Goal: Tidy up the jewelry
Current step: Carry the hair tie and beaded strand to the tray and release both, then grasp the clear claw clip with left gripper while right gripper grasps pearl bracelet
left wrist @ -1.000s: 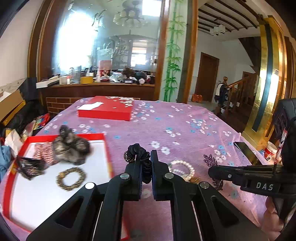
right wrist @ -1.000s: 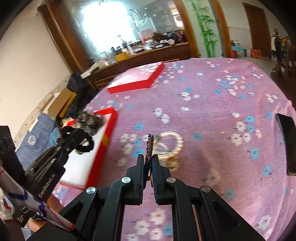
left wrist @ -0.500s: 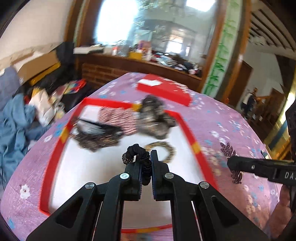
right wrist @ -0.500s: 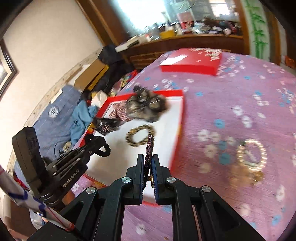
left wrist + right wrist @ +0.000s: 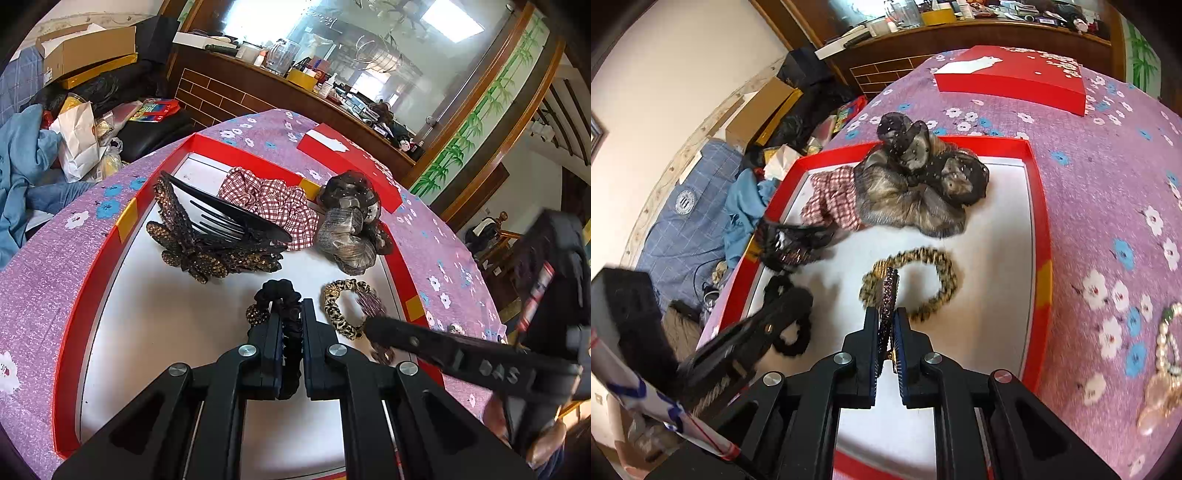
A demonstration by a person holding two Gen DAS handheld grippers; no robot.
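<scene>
Both grippers hang over the white floor of the red-rimmed tray (image 5: 70, 332), each carrying a piece ready to set down. The left gripper (image 5: 290, 314) is clamped on a black scrunchie (image 5: 279, 291) above the tray's middle; the right gripper (image 5: 886, 321) pinches a slim rhinestone hair clip (image 5: 888, 291) just over the leopard-print hair tie (image 5: 934, 284) near the tray's right edge. Placing seems the step in hand: each should lower onto bare white floor, then part its jaws. A pearl bracelet (image 5: 1169, 339) waits on the purple cloth.
</scene>
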